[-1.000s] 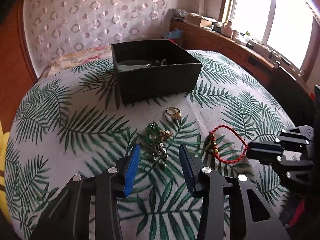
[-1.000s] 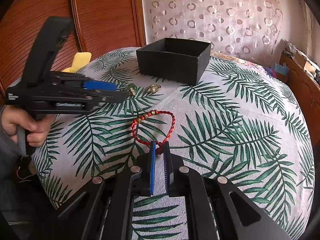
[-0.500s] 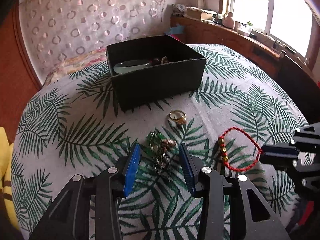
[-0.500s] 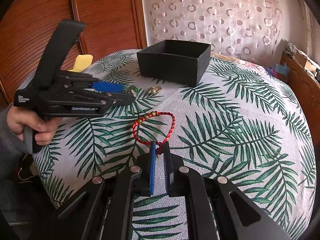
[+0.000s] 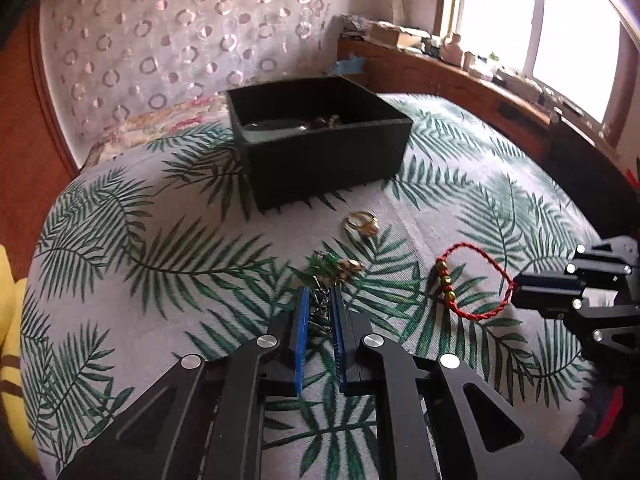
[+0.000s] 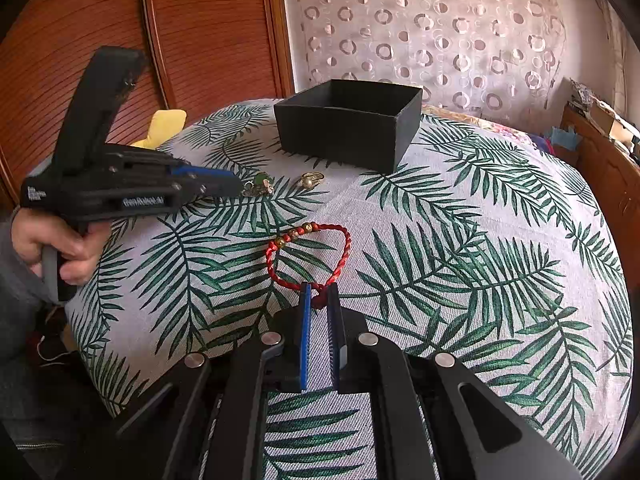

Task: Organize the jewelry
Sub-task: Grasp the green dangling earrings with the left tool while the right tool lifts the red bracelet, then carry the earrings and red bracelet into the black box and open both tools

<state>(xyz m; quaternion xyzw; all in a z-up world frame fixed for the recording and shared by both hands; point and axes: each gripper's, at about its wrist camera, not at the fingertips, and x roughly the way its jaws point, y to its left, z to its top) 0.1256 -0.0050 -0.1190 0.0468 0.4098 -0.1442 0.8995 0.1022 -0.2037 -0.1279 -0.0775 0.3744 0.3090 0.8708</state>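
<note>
left gripper (image 5: 319,300) fingers just closed, pinching green-charm chain (image 5: 325,276) lying on the bed | right gripper (image 6: 319,294) fingers pinching red cord bracelet (image 6: 310,256), also flat on the bed | gold ring (image 5: 363,224) loose near black box (image 5: 320,152) | box already holds some pieces; three items left, none lifted yet
</note>
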